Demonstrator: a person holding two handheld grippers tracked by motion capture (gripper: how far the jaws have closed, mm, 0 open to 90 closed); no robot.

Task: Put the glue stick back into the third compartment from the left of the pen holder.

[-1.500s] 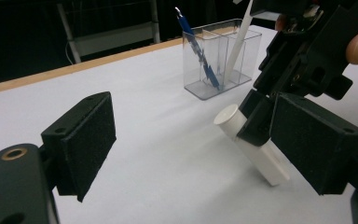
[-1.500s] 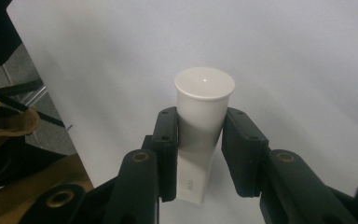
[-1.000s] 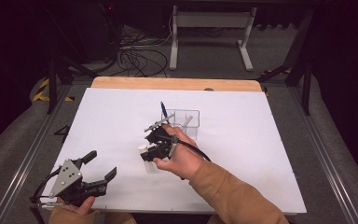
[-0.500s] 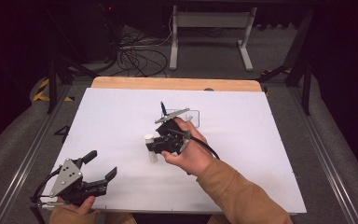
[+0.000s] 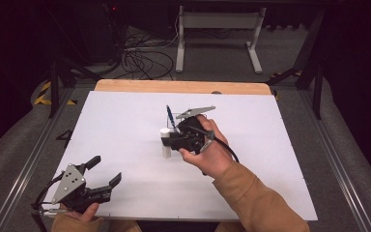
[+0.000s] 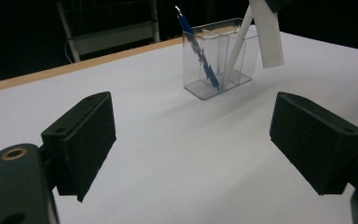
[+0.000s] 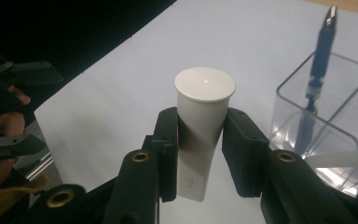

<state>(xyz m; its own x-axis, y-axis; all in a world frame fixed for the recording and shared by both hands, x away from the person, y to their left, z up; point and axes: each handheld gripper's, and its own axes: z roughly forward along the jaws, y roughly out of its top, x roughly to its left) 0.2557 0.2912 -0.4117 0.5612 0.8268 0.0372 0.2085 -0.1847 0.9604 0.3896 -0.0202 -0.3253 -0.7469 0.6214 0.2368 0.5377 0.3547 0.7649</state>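
My right gripper [image 5: 170,141] is shut on a white tube [image 5: 165,141], holding it upright above the white table top [image 5: 270,169] with its round cap up. In the right gripper view the black pads [image 7: 168,140] press the tube [image 7: 204,109] from both sides below the cap. A clear plastic holder [image 7: 328,116] with a blue pen [image 7: 320,51] stands just beside it. The left gripper view has the tube's flat end [image 6: 268,37] hanging by the holder [image 6: 216,60] and the pen [image 6: 198,51]. My left gripper [image 5: 105,170] rests open at the near left corner.
The table's wooden far edge [image 5: 183,87] runs behind the holder. Dark floor with cables [image 5: 140,58] and a desk frame [image 5: 217,29] lie beyond. Metal rails [image 5: 24,169] flank the table. Wide bare table surface lies between the two grippers.
The right hand has lifted the white tube and carried it farther across the table toward the clear holder, which its gripper now covers in the high view. The left gripper has stayed put.
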